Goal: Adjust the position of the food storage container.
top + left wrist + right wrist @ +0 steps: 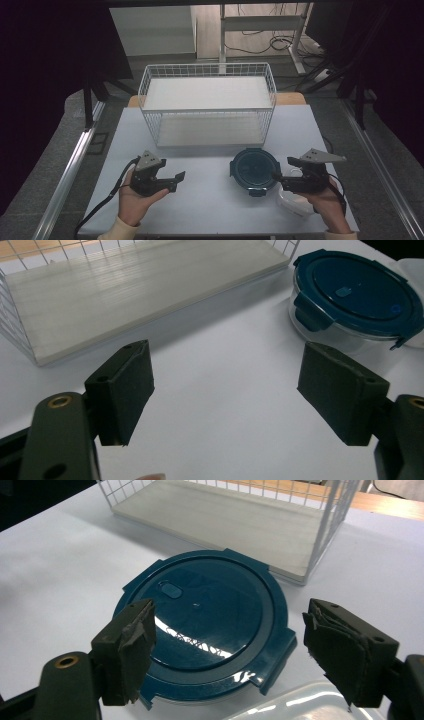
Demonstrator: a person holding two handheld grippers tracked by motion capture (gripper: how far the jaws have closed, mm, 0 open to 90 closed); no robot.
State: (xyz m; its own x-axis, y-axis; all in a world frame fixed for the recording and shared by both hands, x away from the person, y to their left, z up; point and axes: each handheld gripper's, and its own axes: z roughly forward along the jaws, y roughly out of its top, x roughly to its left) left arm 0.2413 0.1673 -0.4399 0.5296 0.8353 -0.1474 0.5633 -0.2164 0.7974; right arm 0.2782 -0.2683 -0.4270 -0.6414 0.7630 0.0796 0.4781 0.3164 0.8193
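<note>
A round glass container with a dark blue clip lid [254, 169] [357, 297] [205, 632] sits on the white table, right of centre. My right gripper [276, 177] [227, 652] hovers just right of it, jaws open, with the lid's near edge showing between them; nothing is gripped. My left gripper [181, 180] [225, 390] is held over bare table at the left, pointing right toward the container, jaws open and empty. A white lidded container [296, 202] [285, 705] lies under my right hand.
A white wire rack [207, 102] with two pale shelves [135, 290] [225, 522] stands at the back centre of the table [210, 200]. Beyond the table lie dark floor, metal rails at both sides and desk legs with cables.
</note>
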